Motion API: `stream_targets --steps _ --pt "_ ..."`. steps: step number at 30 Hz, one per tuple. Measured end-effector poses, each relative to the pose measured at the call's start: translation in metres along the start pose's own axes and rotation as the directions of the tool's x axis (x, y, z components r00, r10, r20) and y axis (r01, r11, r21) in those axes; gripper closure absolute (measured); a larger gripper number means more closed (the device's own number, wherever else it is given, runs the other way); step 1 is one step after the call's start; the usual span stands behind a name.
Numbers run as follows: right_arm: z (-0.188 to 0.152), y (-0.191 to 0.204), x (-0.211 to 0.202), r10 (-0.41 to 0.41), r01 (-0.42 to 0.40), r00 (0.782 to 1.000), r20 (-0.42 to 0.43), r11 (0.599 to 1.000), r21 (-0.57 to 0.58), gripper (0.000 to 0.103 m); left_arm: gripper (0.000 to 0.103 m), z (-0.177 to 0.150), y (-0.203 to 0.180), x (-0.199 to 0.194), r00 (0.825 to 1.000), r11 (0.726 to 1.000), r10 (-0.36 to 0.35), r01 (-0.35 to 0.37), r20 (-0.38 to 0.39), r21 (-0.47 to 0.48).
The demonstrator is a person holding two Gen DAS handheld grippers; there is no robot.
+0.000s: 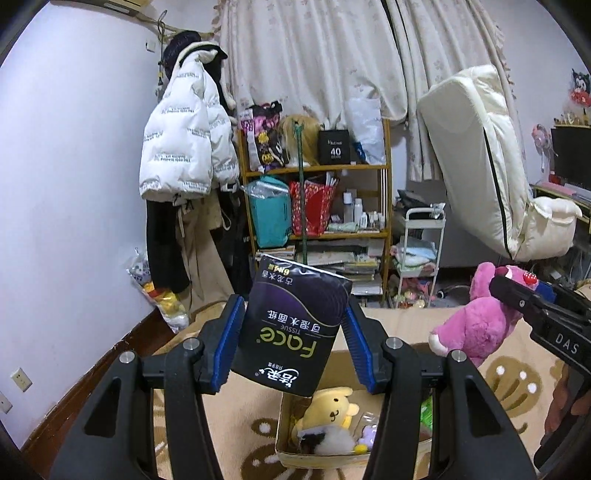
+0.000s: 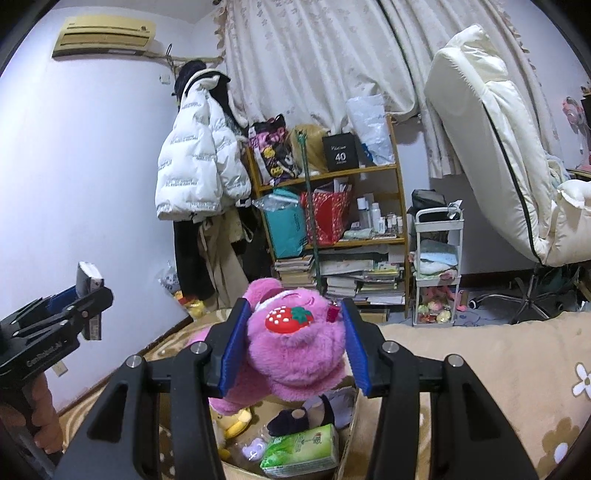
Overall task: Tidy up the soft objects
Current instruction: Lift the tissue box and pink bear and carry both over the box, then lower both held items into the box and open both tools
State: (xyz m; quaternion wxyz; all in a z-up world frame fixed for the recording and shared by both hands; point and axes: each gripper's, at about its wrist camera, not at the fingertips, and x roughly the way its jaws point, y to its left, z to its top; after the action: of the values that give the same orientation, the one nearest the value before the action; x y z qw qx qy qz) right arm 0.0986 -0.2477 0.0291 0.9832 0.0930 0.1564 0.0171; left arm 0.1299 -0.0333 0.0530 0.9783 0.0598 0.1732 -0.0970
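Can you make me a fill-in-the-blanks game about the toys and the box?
1. The left tool holds a black pack of ____.
2. The bear in the right tool is ____ in colour.
3. The red patch on the bear looks like a ____.
4. The yellow plush lies inside the cardboard ____.

Missing words: tissues; pink; strawberry; box

White puffer jacket [image 1: 183, 144] hanging far left, wooden shelf [image 1: 386, 206] of bags and stacked books [image 1: 340, 260] mid-back, floral curtain [image 1: 314, 55] behind, cream mattress [image 1: 480, 158] tilted right, air conditioner [image 2: 103, 35] high left.
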Motion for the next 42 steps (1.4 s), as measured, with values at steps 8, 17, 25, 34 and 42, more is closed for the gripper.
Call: stream_targets --steps 8,17,25,34,42 --pt "-0.021 0.001 0.016 0.018 -0.019 0.998 -0.054 1.0 -0.015 0.051 0.051 -0.019 -0.004 0.02 0.997 1.0 -0.018 0.017 -0.077 -0.009" --pt "-0.04 -0.003 0.039 0.03 -0.029 0.992 -0.122 1.0 0.004 0.05 0.051 -0.038 -0.01 0.042 0.986 0.999 -0.053 0.05 -0.157 -0.023" --pt "-0.056 -0.008 0.054 0.034 -0.031 0.982 -0.185 0.999 0.024 0.05 0.051 -0.058 -0.022 0.058 0.973 0.998 -0.052 0.059 -0.224 0.023" --pt "-0.071 -0.009 0.065 0.06 -0.047 0.969 -0.242 0.997 0.057 0.049 0.049 -0.069 -0.032 0.064 0.963 0.996 -0.071 0.084 -0.258 0.039" --pt "-0.071 -0.006 0.063 0.055 -0.044 0.968 -0.243 0.998 0.051 0.049 0.042 -0.069 -0.04 0.062 0.968 0.993 -0.031 0.058 -0.249 0.102"
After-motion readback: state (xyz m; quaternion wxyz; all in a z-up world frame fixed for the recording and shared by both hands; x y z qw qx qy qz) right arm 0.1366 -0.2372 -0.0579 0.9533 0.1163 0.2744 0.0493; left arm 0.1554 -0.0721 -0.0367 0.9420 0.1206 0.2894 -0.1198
